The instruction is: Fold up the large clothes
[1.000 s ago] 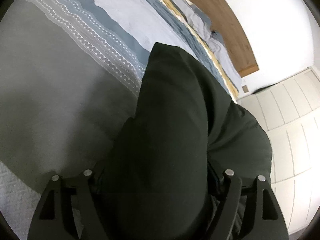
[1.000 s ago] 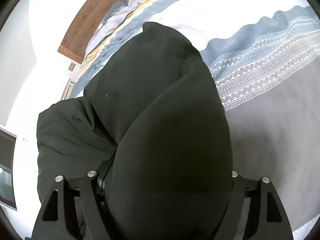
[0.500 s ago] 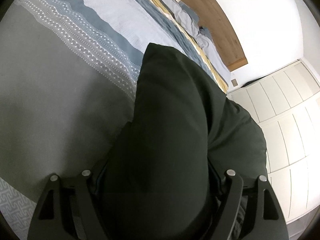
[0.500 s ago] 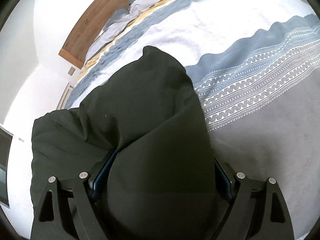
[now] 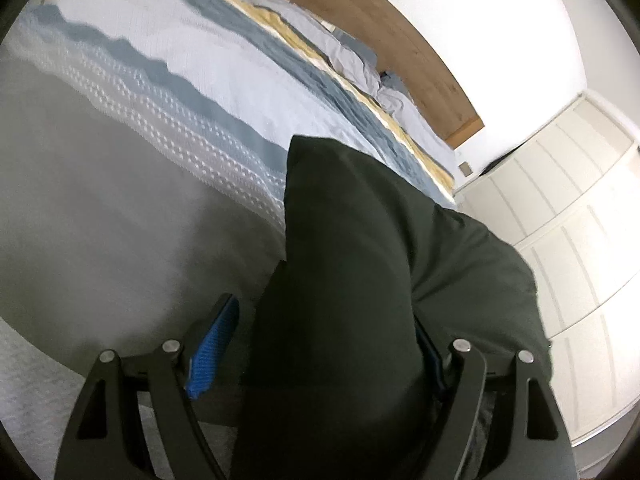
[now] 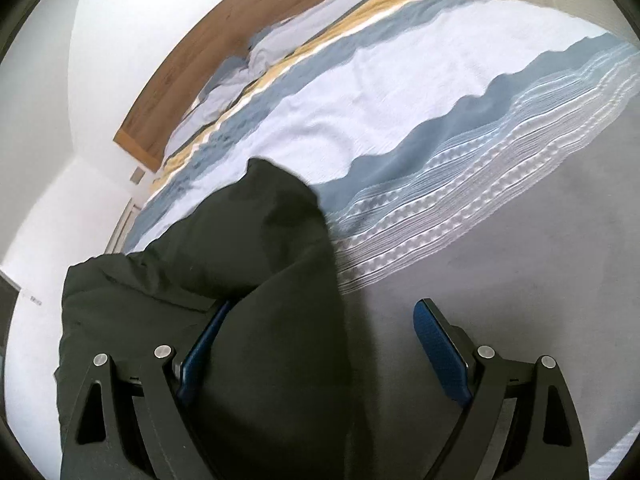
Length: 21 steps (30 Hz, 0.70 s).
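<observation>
The dark garment (image 5: 360,300) drapes over my left gripper (image 5: 324,344), covering most of its right pad, and runs off the bottom edge. In the right wrist view the same cloth half buries the left pad of my right gripper (image 6: 320,356). The bedspread (image 6: 400,112) pattern smears into streaks (motion blur), and small items past the headboard (image 6: 240,32) are unreadable
</observation>
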Tool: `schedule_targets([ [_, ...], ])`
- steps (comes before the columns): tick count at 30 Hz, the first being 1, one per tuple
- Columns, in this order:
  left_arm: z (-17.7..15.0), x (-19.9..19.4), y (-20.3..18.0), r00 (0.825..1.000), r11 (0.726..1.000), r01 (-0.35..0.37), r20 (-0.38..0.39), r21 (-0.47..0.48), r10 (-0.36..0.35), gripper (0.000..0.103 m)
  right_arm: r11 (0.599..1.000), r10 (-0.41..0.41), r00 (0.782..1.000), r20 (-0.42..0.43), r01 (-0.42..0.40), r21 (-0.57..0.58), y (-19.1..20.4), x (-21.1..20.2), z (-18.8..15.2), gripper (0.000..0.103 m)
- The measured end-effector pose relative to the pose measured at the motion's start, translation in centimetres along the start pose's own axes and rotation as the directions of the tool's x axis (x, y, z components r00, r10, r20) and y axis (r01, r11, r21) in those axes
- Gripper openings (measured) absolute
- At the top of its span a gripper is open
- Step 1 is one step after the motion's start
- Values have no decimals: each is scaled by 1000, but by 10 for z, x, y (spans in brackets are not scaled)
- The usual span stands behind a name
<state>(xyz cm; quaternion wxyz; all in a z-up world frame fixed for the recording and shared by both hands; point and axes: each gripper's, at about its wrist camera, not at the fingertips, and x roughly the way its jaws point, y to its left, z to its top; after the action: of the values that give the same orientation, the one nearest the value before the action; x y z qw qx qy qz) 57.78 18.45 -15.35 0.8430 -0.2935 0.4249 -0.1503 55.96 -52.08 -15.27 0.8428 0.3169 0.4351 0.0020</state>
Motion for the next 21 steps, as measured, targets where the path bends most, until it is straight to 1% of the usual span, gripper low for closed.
schedule_targets([
  [3,0,-9,-1,1000,1000,-26,15,1,25,79,999,-37,999,12,37,3,-3,-3,0,89],
  [7,-1,-25,-1,997,998,-69,34,-9,70,79,993,-111,993,30,112,-28,-2,-17,-1,89],
  [9,-2,-36,-4,993,994,-105,47,-11,106,79,989,-147,988,44,148,-29,-2,-29,-3,89],
  [11,-3,-53,-13,986,988,-154,72,8,153,79,984,-172,983,65,174,-31,1,-47,-8,89],
  [12,-5,-60,-17,983,986,-165,83,14,163,79,983,-180,980,82,183,-30,4,-60,-11,89],
  [14,-9,-80,-28,981,986,-163,104,17,161,79,979,-194,976,101,199,-47,11,-80,-19,89],
  [17,-18,-106,-46,975,983,-182,134,39,175,79,970,-203,971,129,217,-109,33,-111,-34,89],
  [21,-30,-127,-70,971,977,-199,151,71,187,79,963,-175,977,126,196,-184,67,-134,-58,89],
])
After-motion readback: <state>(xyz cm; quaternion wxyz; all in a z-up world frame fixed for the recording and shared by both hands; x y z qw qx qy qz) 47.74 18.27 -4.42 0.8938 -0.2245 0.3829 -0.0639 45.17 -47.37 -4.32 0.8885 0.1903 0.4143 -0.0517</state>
